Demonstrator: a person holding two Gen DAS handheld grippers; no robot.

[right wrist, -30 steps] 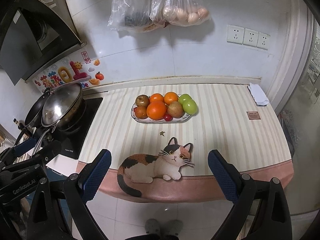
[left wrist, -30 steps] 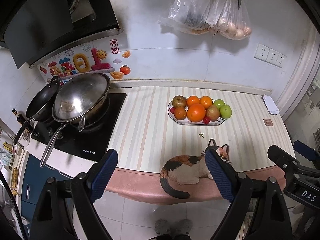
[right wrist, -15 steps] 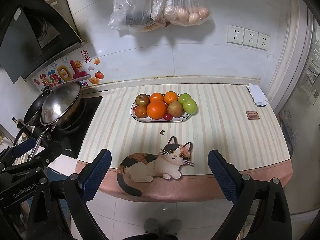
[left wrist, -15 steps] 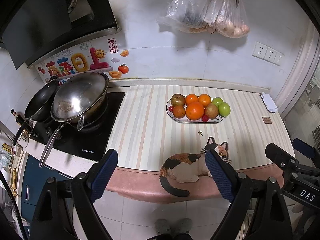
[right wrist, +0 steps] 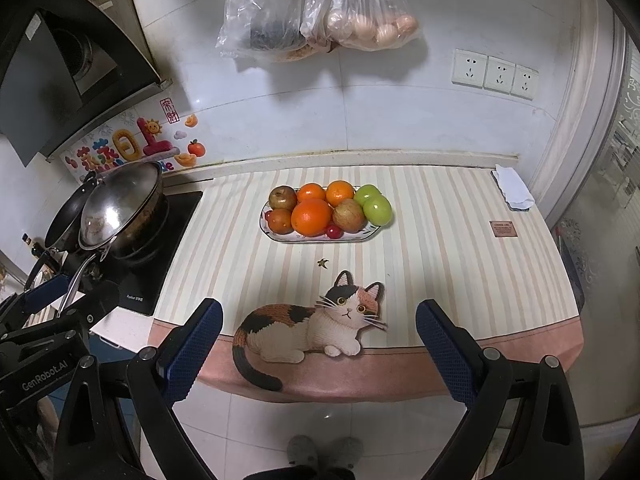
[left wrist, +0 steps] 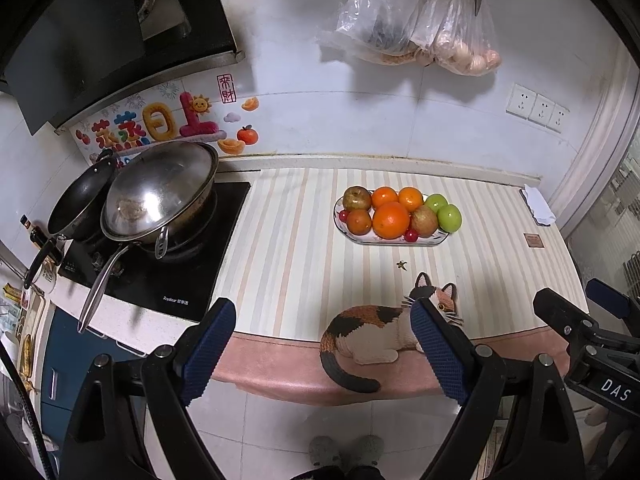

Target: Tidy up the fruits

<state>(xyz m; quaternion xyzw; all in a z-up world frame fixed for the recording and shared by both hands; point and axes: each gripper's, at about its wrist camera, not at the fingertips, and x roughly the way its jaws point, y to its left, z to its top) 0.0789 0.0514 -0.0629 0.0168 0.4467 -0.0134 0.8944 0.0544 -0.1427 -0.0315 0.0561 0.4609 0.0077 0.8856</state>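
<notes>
Fruits (right wrist: 324, 212) piled on plate (right wrist: 280, 236), striped counter mat (right wrist: 440, 240); both grippers' fingers (left wrist: 208, 348) (right wrist: 444, 344) spread, empty.

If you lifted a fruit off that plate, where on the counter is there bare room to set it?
Bare striped mat lies between the stove and the fruit plate, and between the plate and the folded cloth. The plate itself is crowded with fruit, and the stove holds two pans.

Left gripper (left wrist: 322, 328) hangs with jaws spread wide and empty over the striped surface (left wrist: 288, 248); a plate (left wrist: 360, 237) piled with fruit (left wrist: 391, 219) lies well ahead, a wok (left wrist: 160, 192) far left.
</notes>
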